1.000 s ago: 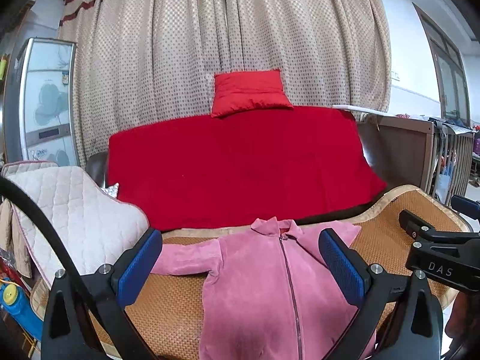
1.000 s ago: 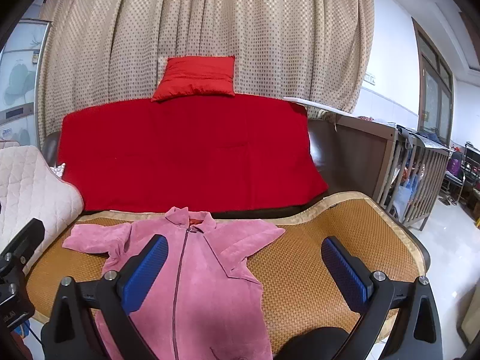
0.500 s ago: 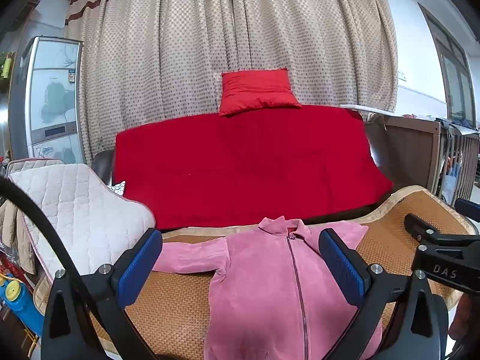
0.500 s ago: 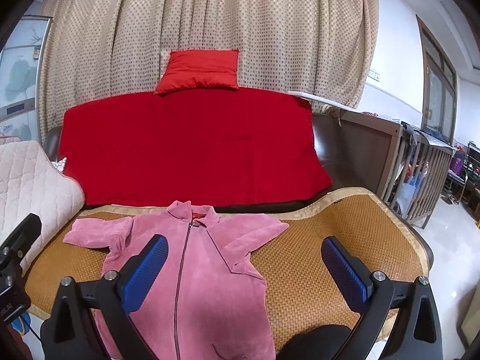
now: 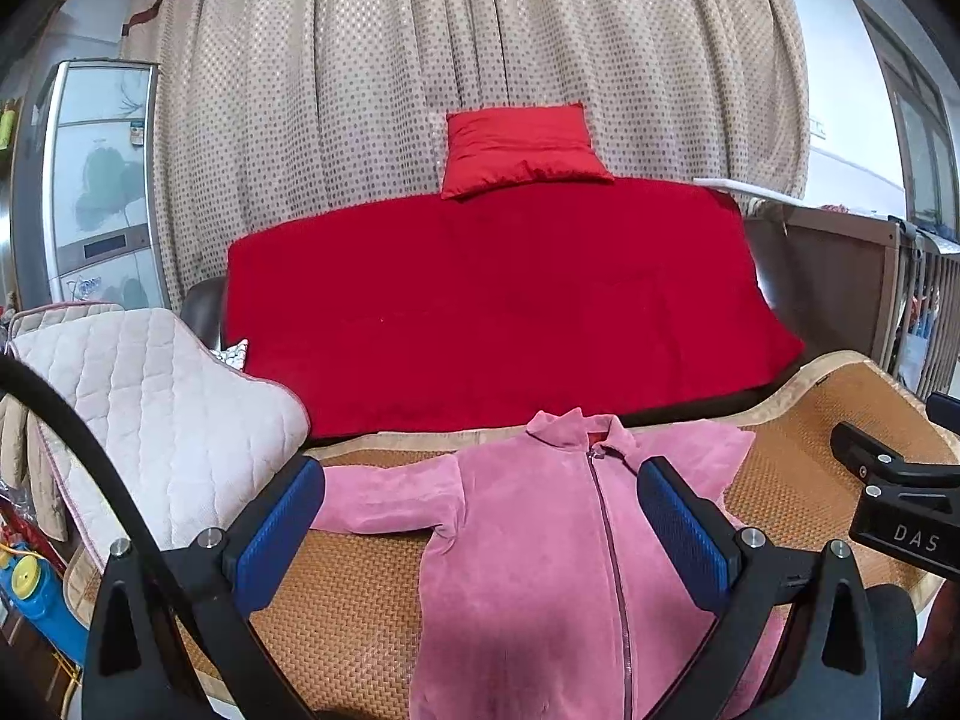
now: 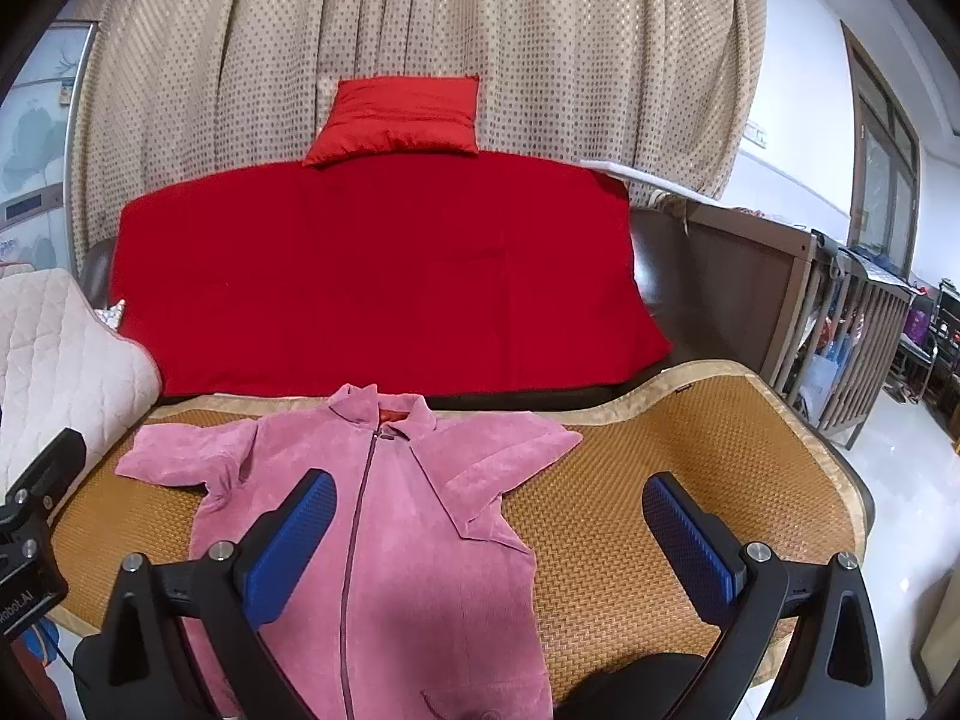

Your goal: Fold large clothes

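Both grippers have eased closer to the pink jacket (image 5: 558, 540); left gripper (image 5: 480, 531) and right gripper (image 6: 489, 546) hover with jaws spread, empty; folding not yet begun.

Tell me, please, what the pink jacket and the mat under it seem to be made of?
The pink jacket looks like a soft, napped fabric, perhaps velour or fleece: matte, fuzzy surface with shading that shifts across it, and a zip down the front. The mat looks like woven rattan or bamboo: a tan herringbone weave with a slight sheen, bound by a pale cloth edging.
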